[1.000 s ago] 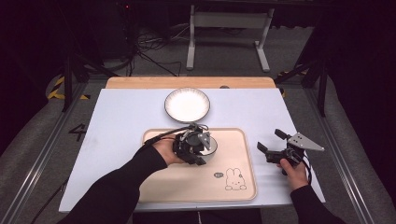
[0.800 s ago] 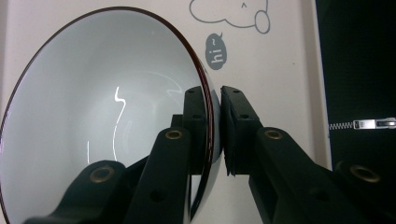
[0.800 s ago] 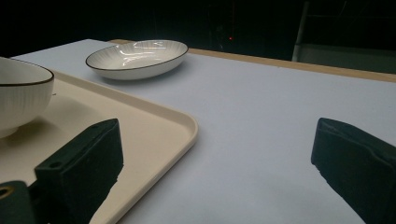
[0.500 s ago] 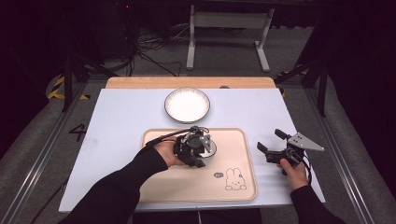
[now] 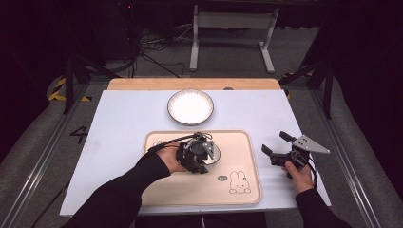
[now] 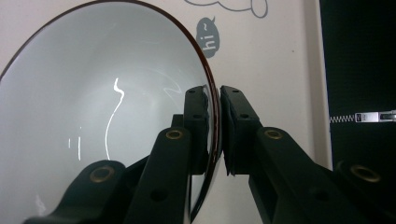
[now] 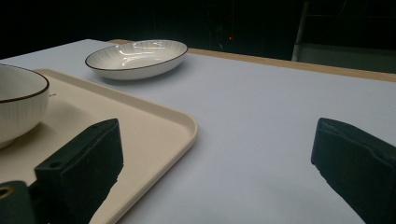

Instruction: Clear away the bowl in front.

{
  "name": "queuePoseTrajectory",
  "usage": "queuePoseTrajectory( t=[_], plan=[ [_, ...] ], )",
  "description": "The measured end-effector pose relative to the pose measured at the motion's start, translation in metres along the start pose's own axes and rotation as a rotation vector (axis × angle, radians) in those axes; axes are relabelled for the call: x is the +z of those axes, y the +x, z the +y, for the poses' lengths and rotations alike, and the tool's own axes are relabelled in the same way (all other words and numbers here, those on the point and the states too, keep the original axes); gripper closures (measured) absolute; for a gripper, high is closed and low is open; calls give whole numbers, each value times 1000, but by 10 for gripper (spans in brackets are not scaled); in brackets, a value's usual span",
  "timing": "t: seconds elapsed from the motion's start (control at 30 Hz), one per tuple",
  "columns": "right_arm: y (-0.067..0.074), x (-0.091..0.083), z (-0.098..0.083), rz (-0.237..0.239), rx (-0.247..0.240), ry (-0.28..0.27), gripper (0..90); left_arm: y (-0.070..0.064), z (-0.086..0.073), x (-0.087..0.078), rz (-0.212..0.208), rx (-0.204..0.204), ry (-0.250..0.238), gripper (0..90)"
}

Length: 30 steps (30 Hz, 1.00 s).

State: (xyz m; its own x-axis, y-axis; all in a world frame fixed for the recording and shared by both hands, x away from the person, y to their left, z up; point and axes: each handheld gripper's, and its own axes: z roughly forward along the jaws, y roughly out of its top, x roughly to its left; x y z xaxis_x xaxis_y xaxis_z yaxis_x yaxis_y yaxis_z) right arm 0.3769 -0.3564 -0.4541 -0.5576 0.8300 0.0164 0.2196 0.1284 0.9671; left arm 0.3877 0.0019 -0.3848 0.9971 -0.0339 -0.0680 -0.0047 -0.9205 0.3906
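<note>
A: Item one, your left tongs?

B: Pinched on the rim of the bowl: one jaw inside the wall, one outside. You hold a thin-walled bowl that way because the rim is probably its only graspable edge.

A: Where is the bowl?

B: On the cream tray, above the rabbit drawing. Whether it rests or is slightly raised, I cannot tell.

A: Item two, your right tongs?

B: Spread wide, gripping nothing, hovering over the bench just beside the tray's right edge, likely parked clear of the working hand.

A: Item three?

B: A plate, on the bench beyond the tray, apart from it.
</note>
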Motion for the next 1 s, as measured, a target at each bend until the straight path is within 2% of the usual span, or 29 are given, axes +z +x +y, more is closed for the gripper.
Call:
queuePoseTrajectory(
  t=[0.17, 0.3, 0.47, 0.57, 0.63, 0.67, 0.73, 0.77, 0.8, 0.87, 0.9, 0.93, 0.97, 1.0],
  plan=[
    [0, 0, 0, -2, 0, 0, 28, 0, -2, 2, -11, -4, -2, 806],
    [0, 0, 0, -2, -1, 0, 28, -2, -2, 7, -32, -5, 7, 743],
    [0, 0, 0, -4, -2, -1, 28, -4, 0, 13, -24, 3, 31, 627],
    [0, 0, 0, -2, -1, -2, 28, -4, -2, 10, -33, -12, -10, 523],
    [0, 0, 0, -2, 0, -1, 28, -2, -4, 6, -36, -36, -44, 433],
    [0, 0, 0, -2, 0, -1, 28, 0, -5, 4, -39, -31, -62, 394],
    [0, 0, 0, -2, -1, -1, 28, 1, -8, 1, -49, -64, -101, 293],
    [0, 0, 0, -2, -1, -1, 28, 2, -10, -1, -52, -82, -135, 209],
    [0, 0, 0, -2, -1, -1, 28, 2, -12, -2, -53, -98, -155, 174],
    [0, 0, 0, -2, -1, -1, 28, 2, -14, -3, -45, -106, -174, 85],
    [0, 0, 0, -3, -2, 0, 28, 1, -16, -5, -23, -124, -195, 85],
    [0, 0, 0, -5, -3, -1, 28, 1, -18, -6, -5, -134, -214, 18],
    [0, 0, 0, -5, -3, -1, 28, 0, -23, -10, 17, -144, -250, 3],
    [0, 0, 0, -5, -3, -1, 28, 0, -23, -10, 17, -144, -250, 2]
  ],
)
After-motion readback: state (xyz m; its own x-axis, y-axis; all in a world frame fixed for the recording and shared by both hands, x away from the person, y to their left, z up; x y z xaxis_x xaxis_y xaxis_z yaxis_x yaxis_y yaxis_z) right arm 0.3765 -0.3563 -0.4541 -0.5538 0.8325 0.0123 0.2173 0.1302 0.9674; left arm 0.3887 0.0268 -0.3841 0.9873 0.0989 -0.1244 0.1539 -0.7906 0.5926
